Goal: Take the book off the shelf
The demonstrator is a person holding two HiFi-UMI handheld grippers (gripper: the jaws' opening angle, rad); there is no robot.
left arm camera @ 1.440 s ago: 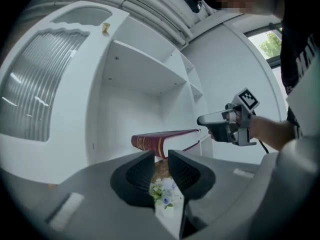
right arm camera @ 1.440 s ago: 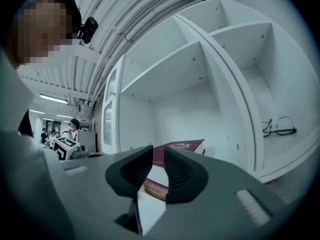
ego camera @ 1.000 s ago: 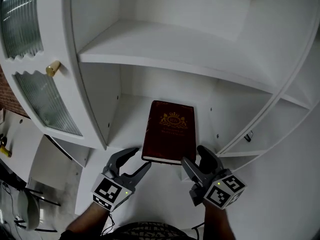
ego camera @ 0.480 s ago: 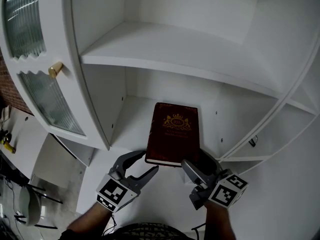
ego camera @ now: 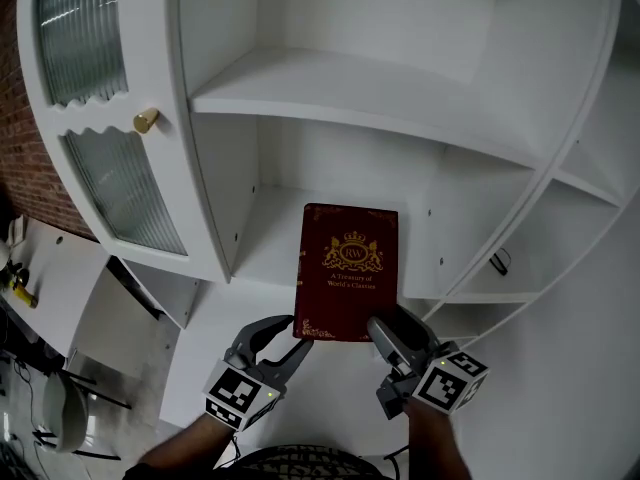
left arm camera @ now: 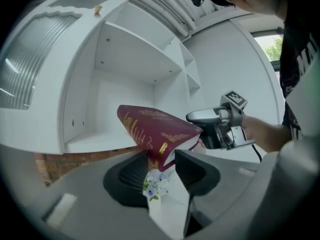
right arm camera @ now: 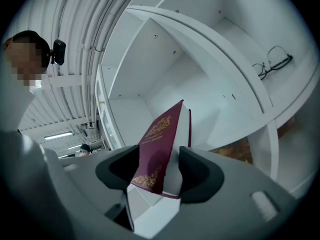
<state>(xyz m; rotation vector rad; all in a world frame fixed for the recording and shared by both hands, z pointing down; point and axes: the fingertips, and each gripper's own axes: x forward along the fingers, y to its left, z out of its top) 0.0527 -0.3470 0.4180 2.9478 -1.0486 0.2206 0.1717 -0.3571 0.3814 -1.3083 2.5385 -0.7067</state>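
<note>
Plainly, from the head view, the book [ego camera: 348,283] was in the air just in front of the shelf [ego camera: 262,258], its long axis running from the person toward the shelf's back wall and its near short edge lowest. The left gripper [ego camera: 296,332] clamped the near left corner and the right gripper [ego camera: 397,326] the near right corner. Both sat out past the shelf's front edge and about equally near, so I judged a straight pull away from the shelf was what the move called for. Gilt print on the dark red cover read "A Treasury of World's Classics" under a crowned crest; its monogram looked like "RW", though I could not be sure. In the left gripper view, the left gripper [left arm camera: 162,165] had its jaws closed on the book's [left arm camera: 150,126] corner. The book was tilted up, with the shelf [left arm camera: 95,141] beyond it and the right gripper [left arm camera: 212,126] on the opposite corner; the gilt spine lettering was too small to read. In the right gripper view, the right gripper [right arm camera: 159,171] pinched the book [right arm camera: 157,144] across its thickness, cover to one jaw and page block to the other. Glasses [right arm camera: 272,64] lay on a side ledge well apart from the shelf.
</note>
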